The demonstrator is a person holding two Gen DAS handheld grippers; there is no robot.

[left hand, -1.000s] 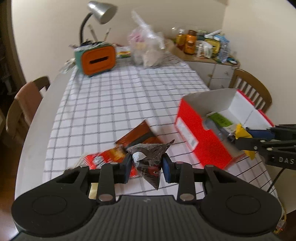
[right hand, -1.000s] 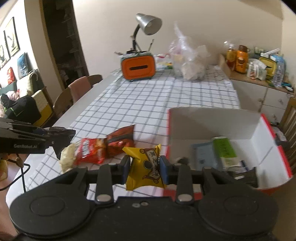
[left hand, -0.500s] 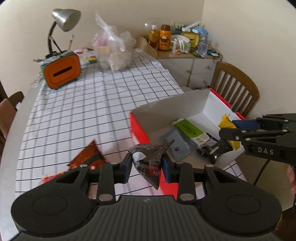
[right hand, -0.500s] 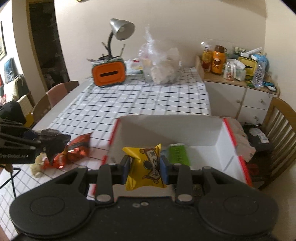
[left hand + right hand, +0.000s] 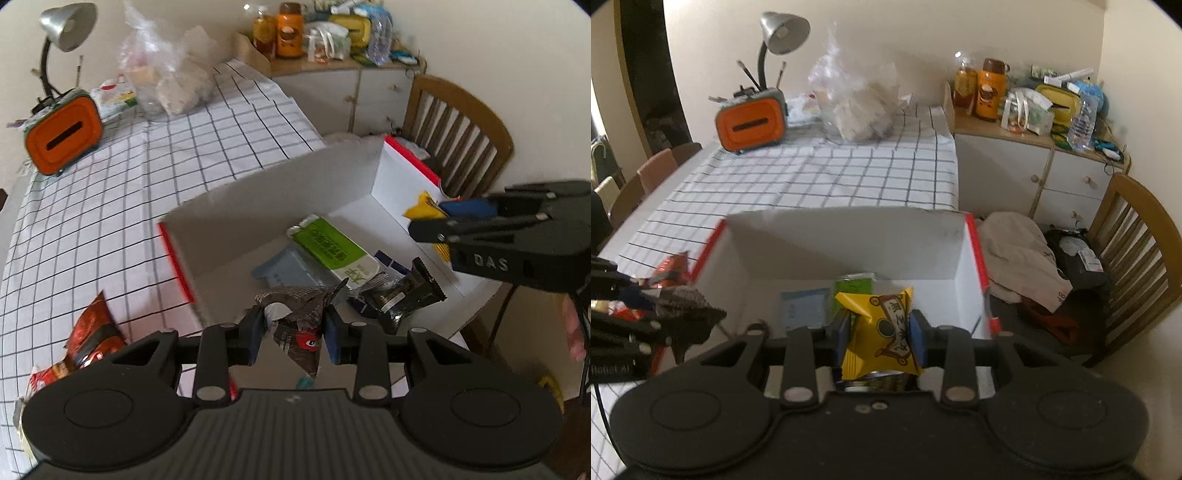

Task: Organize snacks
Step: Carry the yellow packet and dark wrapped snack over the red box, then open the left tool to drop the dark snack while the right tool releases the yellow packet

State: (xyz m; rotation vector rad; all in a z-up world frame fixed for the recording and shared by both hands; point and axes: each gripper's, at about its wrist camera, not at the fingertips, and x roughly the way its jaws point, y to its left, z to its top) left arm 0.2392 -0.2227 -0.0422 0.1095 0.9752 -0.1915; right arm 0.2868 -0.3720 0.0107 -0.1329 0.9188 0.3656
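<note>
Over the open box point(image 5: 280, 192) (red outside, white within), left tool point(image 5: 293, 332) pinches a dark packet point(image 5: 299, 332) and right tool point(image 5: 879, 334) a yellow packet point(image 5: 882, 332), poised for dropping in.

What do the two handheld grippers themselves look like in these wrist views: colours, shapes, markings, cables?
Both are matte black plastic. The left gripper and right gripper each have a ribbed centre plate, two round raised discs on a wide body, silver pivot pins and blue pads on the fingers. Seen side-on, the right one bears white letters "DAS". A thin black cable hangs beneath each. No sleeve is visible.
</note>
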